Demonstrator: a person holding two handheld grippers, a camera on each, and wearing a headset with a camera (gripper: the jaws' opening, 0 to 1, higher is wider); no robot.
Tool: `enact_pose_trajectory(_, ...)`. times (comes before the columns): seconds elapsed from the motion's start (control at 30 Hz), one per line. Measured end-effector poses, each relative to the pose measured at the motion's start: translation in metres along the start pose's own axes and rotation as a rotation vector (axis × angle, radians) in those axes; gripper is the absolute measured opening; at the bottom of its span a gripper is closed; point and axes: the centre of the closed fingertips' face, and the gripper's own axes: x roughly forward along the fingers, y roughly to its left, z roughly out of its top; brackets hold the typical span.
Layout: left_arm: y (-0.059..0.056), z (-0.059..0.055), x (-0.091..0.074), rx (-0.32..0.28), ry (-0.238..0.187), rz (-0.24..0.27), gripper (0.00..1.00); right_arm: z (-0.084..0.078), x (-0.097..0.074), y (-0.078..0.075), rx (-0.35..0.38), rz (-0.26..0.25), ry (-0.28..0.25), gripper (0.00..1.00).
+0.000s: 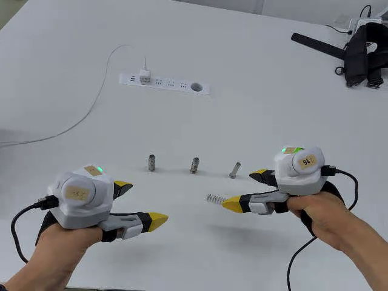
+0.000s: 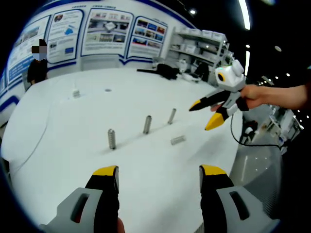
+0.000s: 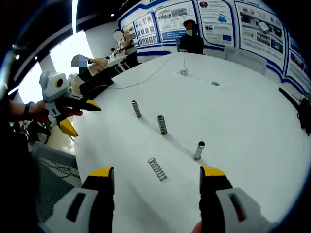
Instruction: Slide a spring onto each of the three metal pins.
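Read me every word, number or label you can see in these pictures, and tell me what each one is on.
Nothing is clear enough to quote.
On the left gripper, a sticker: handwritten characters, too blurred to read.
On the right gripper, a second sticker: handwritten characters, too blurred to read.
On the wall, posters: print too small to read.
On the power strip: no legible marking.

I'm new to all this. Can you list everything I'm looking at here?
Table: one, white, under everything.
Left pin and middle pin: two, silver, each with a spring on.
Bare pin: one, silver, right end of the row.
Loose spring: one, silver, lying flat, near side of the row.
Power strip: one, white, far side, charger plugged in.
Black gear: one pile, far right corner.
Left gripper and right gripper: two, white, yellow-tipped fingers, hand-held, both open.
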Motion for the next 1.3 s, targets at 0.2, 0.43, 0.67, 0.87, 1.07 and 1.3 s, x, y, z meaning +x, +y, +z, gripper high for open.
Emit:
enact_pose_trajectory(0.2, 0.001, 0.002, 0.001, -0.001, 0.005, 0.003, 0.70, -0.005, -0.012, -0.001, 0.068, -0.026, -0.073, 0.77)
enact_pose_trajectory(0.43, 0.006, 0.001, 0.000, -0.010, 0.013, 0.017, 0.71, -0.016, -0.022, -0.002, 0.093, -0.038, -0.084, 0.80)
enact_pose_trajectory(0.67, 0.011, -0.001, 0.001, -0.012, 0.026, 0.024, 0.73, -0.026, -0.030, -0.001, 0.116, -0.045, -0.092, 0.83)
enact_pose_trajectory(0.87, 0.008, -0.002, 0.006, -0.004, 0.041, 0.013, 0.74, -0.033, -0.034, -0.001, 0.140, -0.050, -0.097, 0.83)
enact_pose_trajectory(1.07, 0.000, 0.000, 0.016, 0.016, 0.055, -0.013, 0.74, -0.035, -0.038, -0.003, 0.155, -0.059, -0.108, 0.84)
enact_pose_trajectory(1.3, -0.011, 0.003, 0.031, 0.054, 0.076, -0.053, 0.73, -0.039, -0.038, 0.002, 0.145, -0.051, -0.102, 0.85)
